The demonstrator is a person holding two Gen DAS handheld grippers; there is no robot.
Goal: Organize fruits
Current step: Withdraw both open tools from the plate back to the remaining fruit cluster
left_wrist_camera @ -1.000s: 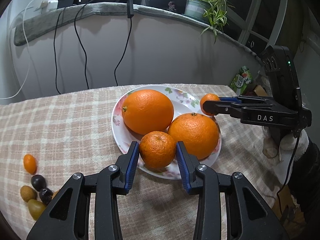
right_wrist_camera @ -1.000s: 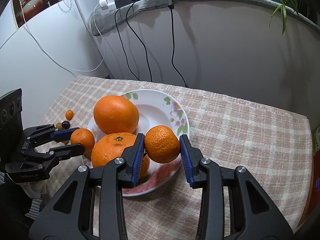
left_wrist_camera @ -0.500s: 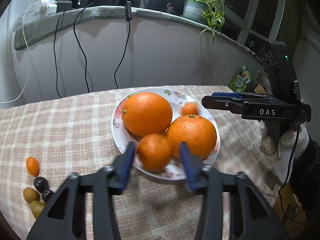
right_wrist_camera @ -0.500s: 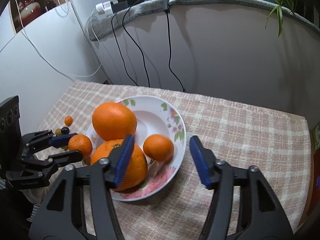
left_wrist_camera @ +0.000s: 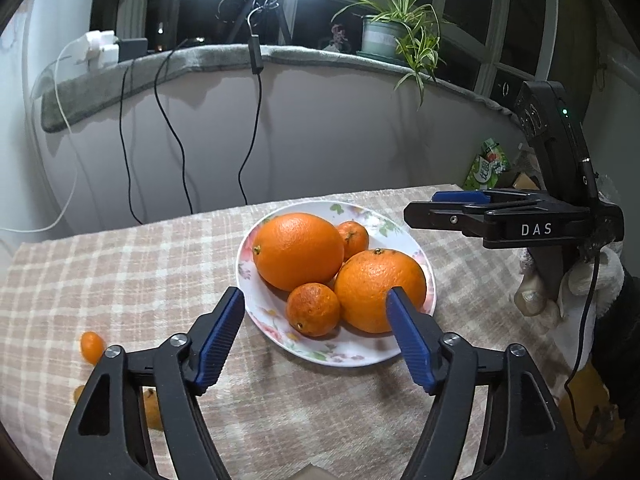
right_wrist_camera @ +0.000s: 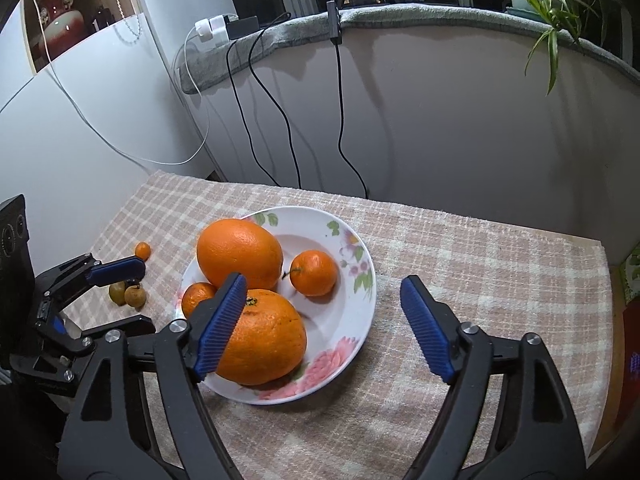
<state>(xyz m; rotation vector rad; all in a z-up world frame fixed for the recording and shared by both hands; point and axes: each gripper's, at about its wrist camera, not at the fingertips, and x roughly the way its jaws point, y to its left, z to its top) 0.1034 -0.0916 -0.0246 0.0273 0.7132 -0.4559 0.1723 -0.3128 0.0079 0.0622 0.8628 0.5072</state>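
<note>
Both grippers are standing open over the plate, each small mandarin lying released on it.

In the left wrist view, the left gripper (left_wrist_camera: 316, 332) has just been opening its jaws; they are gaping wide and gripping nothing, with the near mandarin (left_wrist_camera: 313, 309) sitting on the plate (left_wrist_camera: 352, 354) straight ahead between the pads, untouched. In the right wrist view, the right gripper (right_wrist_camera: 320, 320) has likewise just been opening and is holding nothing; the far mandarin (right_wrist_camera: 313, 272) is lying ahead, slightly left of centre. The kumquat (right_wrist_camera: 142, 250) and other small fruits are waiting on the tablecloth (right_wrist_camera: 460, 264), nearer the left hand.

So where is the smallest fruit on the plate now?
In the right wrist view, the small mandarin lies at the plate's left edge, between the two large oranges.
</note>
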